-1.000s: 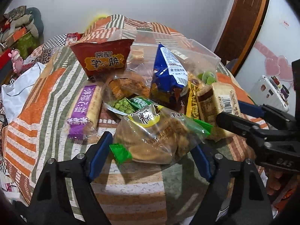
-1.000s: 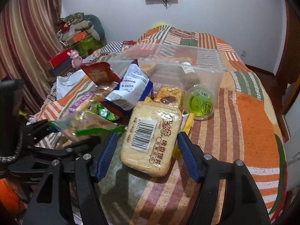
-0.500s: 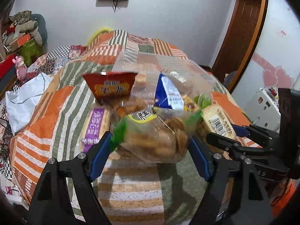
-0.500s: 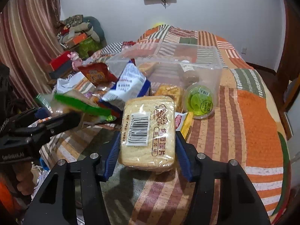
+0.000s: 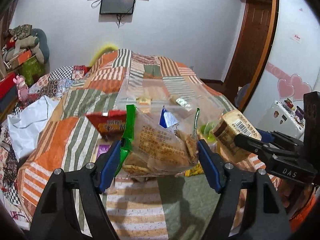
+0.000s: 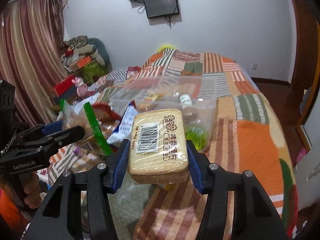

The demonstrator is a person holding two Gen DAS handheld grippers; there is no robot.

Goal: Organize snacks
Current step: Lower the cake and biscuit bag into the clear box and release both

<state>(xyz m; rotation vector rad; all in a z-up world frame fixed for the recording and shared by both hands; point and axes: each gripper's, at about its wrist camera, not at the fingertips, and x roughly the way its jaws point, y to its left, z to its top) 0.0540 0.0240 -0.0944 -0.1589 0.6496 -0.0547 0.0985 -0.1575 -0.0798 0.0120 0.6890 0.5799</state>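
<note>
Tongs count: two pairs are showing, each with black arms and blue pads
Left tongs point(image 5: 160, 156): they are clamping one clear biscuit bag point(image 5: 160, 146) by its sides and holding it lifted above the bed point(image 5: 66, 132)
Biscuit bag look: transparent film is showing pale brown biscuits inside, with green sealed ends and dark printed text on the side facing the camera
Right tongs point(image 6: 157, 160): they are gripping one wrapped toast pack point(image 6: 158, 140) between the pads, raised off the quilt
Toast pack look: a pale tan block in tight clear wrap is carrying a white barcode label and brown lettering; in the left wrist view it is sitting just right of the biscuit bag
Clear bin point(image 5: 200, 98): one is standing on the bed beyond both held packs, with a few small items blurred inside
Loose snacks on the bed: one red bag point(image 5: 108, 124), one blue-and-white bag point(image 6: 126, 120), one green jelly cup point(image 6: 195, 134) beside the bin
Bed: it is wearing a striped orange, green and white patchwork quilt
</note>
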